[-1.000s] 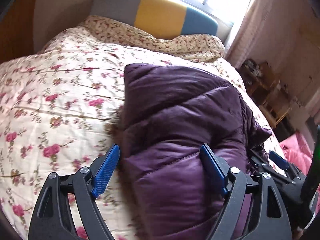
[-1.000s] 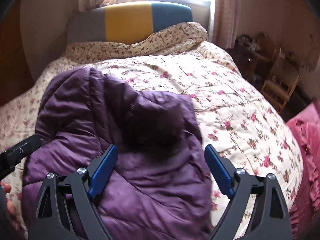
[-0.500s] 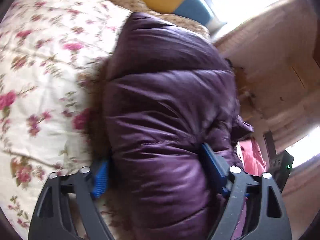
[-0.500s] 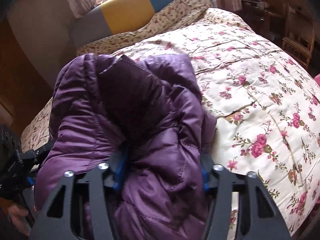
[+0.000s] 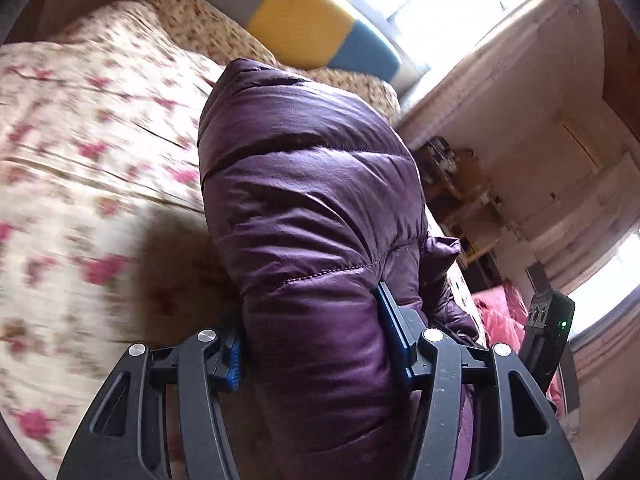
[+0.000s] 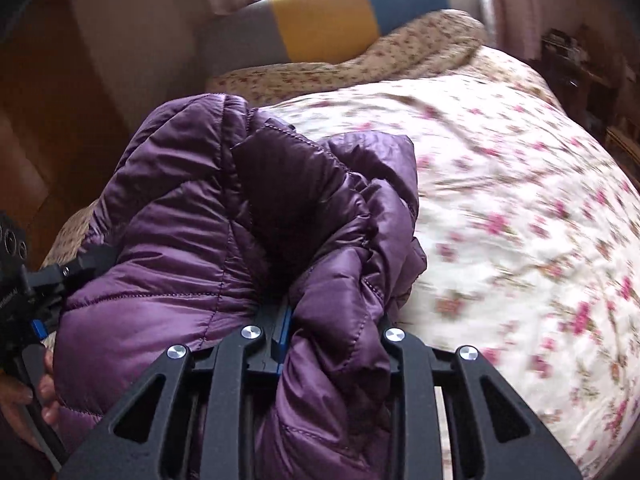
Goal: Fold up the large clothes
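Observation:
A folded purple puffer jacket is lifted off the floral bedspread. My left gripper is shut on the jacket's near edge; thick padding bulges between its blue pads. My right gripper is shut on the other side of the jacket, with the fabric bunched between its jaws. The left gripper also shows at the left edge of the right wrist view, held by a hand. The right gripper's body shows at the right of the left wrist view.
The bed has a grey, yellow and blue headboard under a bright window. Dark wooden furniture stands beside the bed on the right. Pink fabric lies lower right. A wooden wall is to the left.
Both grippers went from open above the jacket to shut on it. The jacket has been raised off the bedspread and the views have tilted.

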{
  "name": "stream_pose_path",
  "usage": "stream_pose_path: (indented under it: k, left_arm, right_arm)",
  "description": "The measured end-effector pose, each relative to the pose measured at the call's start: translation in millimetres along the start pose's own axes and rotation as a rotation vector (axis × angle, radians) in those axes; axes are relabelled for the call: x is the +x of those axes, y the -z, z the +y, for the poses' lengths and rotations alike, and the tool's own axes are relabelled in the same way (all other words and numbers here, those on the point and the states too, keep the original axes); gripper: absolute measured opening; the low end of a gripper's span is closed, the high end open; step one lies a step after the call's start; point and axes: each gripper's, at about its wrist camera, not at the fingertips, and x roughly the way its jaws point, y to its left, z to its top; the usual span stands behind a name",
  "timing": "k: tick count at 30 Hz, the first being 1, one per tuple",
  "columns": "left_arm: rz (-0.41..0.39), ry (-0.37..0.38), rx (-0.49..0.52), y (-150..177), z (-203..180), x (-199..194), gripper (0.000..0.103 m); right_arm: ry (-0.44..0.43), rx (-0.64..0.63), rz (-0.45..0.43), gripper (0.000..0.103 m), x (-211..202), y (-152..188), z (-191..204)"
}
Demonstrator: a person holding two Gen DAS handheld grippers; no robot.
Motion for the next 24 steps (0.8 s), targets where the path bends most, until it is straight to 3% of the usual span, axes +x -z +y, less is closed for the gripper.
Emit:
stream_pose_path:
  k: [4, 16, 20, 24]
  left_arm:
    - [-0.055, -0.055, -0.022, -2, 27, -41, 0.055]
    - [-0.227, -0.189, -0.131, 3, 109, -163, 0.054]
    - [-0.231, -0.275, -0.181, 9, 135, -185, 0.054]
    - [-0.2, -0.362, -0.23, 21, 157, -183, 0.061]
  right_arm:
    - [0.014, -0.137, 0.021, 0.022, 19, -1, 58]
    - [-0.082, -0.428, 0.047, 0.02, 59, 9, 208]
    - [-0.08, -0.526, 0.045, 0.02, 74, 19, 243]
    - [-0.059, -0.584, 0.043, 0.02, 91, 27, 260]
